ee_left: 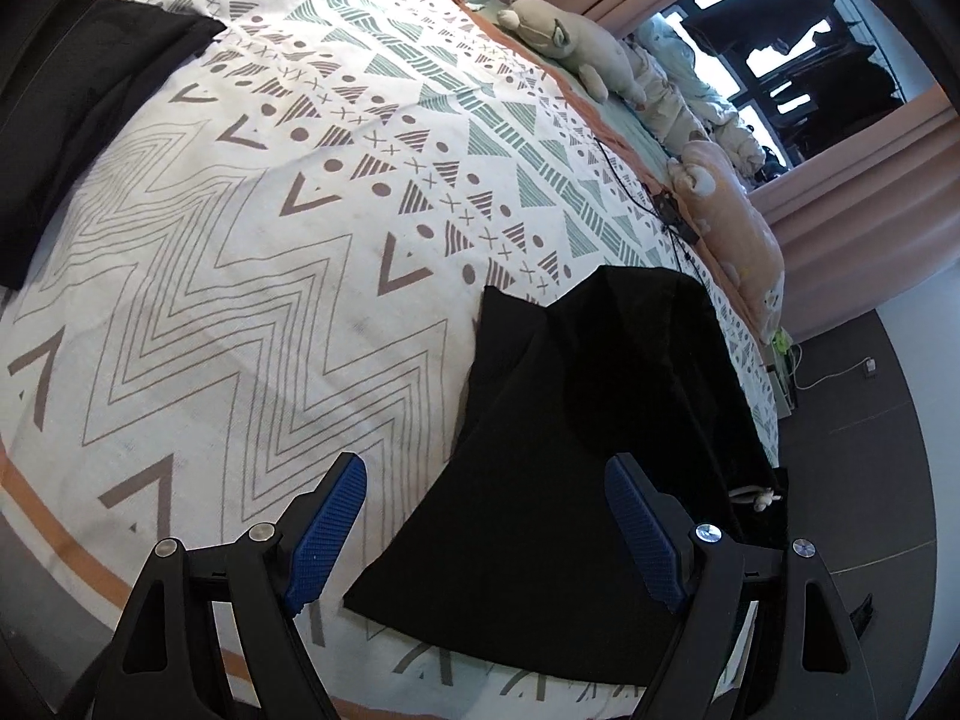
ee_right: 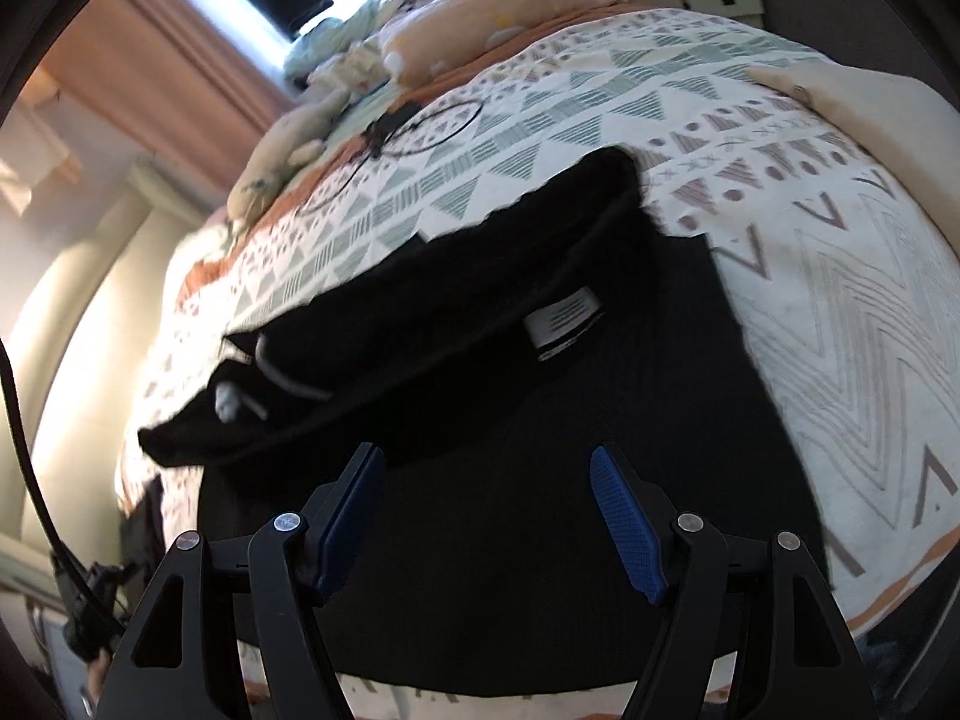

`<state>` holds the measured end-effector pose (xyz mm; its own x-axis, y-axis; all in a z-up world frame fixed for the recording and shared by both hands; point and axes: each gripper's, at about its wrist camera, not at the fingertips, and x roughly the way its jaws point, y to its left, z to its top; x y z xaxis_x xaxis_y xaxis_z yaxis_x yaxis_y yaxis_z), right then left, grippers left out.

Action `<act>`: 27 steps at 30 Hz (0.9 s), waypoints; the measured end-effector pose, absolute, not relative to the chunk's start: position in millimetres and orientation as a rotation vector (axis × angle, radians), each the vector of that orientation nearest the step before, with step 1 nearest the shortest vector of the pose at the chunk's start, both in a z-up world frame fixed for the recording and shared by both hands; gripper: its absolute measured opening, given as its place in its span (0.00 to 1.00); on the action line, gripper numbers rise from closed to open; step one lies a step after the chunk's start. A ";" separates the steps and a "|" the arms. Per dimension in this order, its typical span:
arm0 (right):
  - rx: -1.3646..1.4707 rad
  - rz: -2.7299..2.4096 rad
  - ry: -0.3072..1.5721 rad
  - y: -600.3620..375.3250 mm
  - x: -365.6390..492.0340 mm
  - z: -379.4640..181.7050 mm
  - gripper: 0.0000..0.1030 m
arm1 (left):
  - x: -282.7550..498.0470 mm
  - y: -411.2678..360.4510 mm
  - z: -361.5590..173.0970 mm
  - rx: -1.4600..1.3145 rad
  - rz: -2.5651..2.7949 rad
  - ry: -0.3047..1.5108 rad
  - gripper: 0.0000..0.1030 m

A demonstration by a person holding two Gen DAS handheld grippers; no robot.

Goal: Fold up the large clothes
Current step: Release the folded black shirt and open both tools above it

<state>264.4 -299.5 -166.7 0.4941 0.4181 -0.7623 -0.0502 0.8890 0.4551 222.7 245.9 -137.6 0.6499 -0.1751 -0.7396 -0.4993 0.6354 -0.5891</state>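
Both tools hang over the bed with their jaws apart and nothing between them. The black garment [ee_left: 576,450] lies just ahead of the left tool [ee_left: 486,531], partly folded on the patterned bedspread [ee_left: 252,276]. It fills the space ahead of the right tool [ee_right: 487,519], its white label [ee_right: 564,323] and drawstring [ee_right: 282,378] showing beyond the fingers. The fold looks partway done. The next move probably calls for each tool to pinch a near edge and carry it across.

Right claw [ee_right: 486,516] agape above black garment [ee_right: 540,396] on patterned bedspread [ee_right: 840,312]
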 end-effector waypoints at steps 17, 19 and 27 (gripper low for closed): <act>0.131 0.373 1.069 -166.0 353.9 -178.3 0.70 | 165.7 282.1 -155.4 -0.970 0.338 0.874 0.78; 0.133 0.384 1.059 -165.1 353.5 -171.7 0.70 | 162.4 284.9 -156.2 -0.979 0.346 0.873 0.78; 0.147 0.396 1.041 -190.6 330.2 -160.6 0.70 | 156.4 286.1 -168.2 -1.033 0.348 0.883 0.73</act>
